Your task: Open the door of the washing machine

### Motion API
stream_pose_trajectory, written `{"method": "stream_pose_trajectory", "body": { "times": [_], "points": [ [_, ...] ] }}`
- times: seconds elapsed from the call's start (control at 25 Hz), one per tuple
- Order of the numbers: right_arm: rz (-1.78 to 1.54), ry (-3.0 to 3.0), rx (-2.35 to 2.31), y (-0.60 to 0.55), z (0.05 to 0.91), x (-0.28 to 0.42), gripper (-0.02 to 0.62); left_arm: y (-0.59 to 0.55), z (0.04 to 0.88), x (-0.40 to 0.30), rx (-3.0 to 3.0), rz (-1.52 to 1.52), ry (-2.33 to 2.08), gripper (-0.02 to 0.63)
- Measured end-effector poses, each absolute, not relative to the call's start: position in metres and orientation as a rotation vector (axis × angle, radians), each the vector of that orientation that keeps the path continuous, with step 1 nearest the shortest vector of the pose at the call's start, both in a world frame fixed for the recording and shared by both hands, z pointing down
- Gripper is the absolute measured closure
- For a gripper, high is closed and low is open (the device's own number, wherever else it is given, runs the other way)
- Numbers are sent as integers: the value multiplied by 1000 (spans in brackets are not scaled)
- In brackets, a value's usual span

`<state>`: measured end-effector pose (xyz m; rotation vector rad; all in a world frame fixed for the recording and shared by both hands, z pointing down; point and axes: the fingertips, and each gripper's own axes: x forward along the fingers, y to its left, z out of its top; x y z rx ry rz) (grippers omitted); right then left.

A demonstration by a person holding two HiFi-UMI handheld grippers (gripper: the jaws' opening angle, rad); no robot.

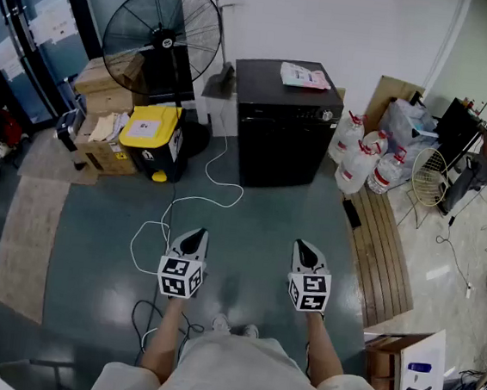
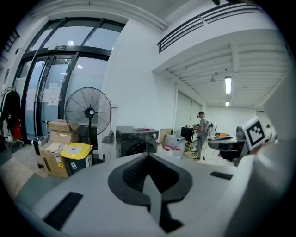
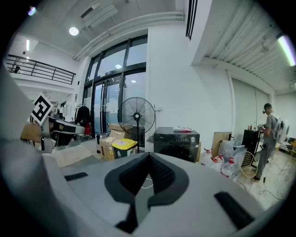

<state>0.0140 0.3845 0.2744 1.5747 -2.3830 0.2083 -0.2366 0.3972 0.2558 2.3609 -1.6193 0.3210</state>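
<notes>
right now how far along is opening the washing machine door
Nothing done yet: the door of the washing machine looks shut. In hand: nothing; left gripper and right gripper are closed, empty, well short of the machine. Left: approach, grip the door, pull it open.

You stand on a grey-green floor. On it, ahead of you, sit a black washing machine, a standing fan, a yellow-lidded bin, cardboard boxes and big water bottles. A white cable curls across it.
</notes>
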Motion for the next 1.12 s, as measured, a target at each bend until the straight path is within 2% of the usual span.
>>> {"method": "stream_pose_trajectory", "body": {
  "times": [1.12],
  "points": [
    [222,-2411,1546,372,284,57,597,390,272,-185,2333,341,-1620,598]
  ]
}}
